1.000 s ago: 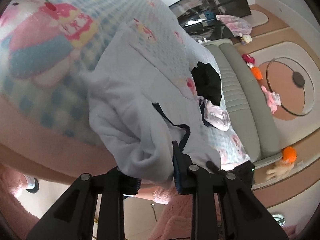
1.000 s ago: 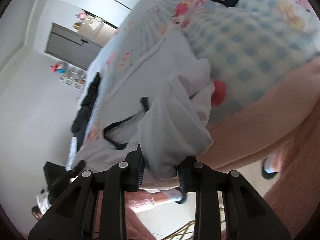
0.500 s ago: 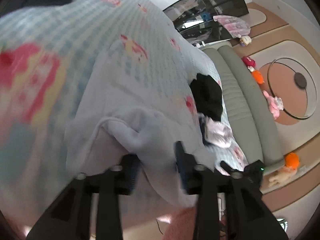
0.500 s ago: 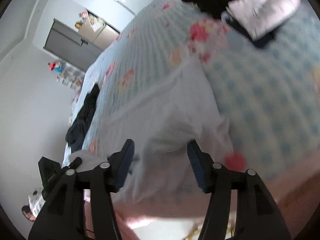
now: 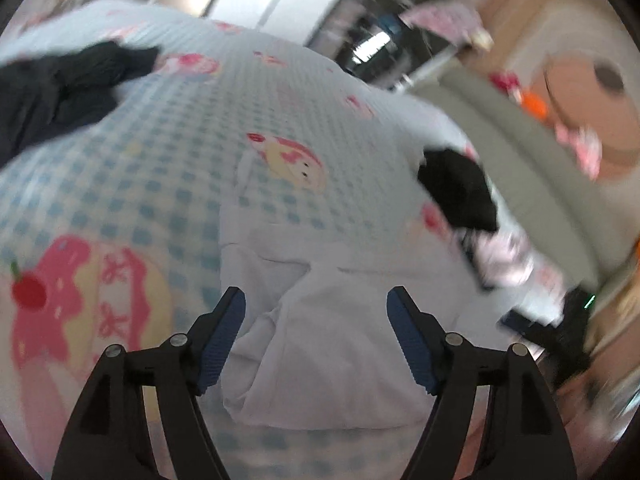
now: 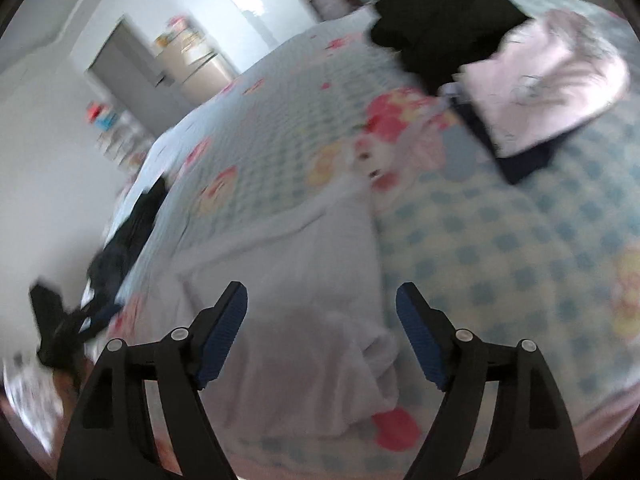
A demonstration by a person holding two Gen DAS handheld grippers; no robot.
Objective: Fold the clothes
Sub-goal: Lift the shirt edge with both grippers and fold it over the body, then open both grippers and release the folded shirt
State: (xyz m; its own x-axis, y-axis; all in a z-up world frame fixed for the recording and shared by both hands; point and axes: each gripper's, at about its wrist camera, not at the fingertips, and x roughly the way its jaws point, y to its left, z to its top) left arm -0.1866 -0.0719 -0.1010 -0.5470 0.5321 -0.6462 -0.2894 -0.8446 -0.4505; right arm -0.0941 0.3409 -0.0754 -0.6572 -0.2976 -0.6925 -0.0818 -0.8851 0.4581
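Release — both the left gripper (image 5: 314,334) and right gripper (image 6: 320,332) now gape empty, dropping the white garment (image 5: 320,340) doubled near the bed (image 5: 180,168) edge; one fold looks laid.

Your garment (image 5: 320,344): soft matt white cloth.
Your bedspread (image 5: 168,184): matt checked cotton.
Your fingers (image 5: 222,334): ribbed blue pads on matt black plastic.
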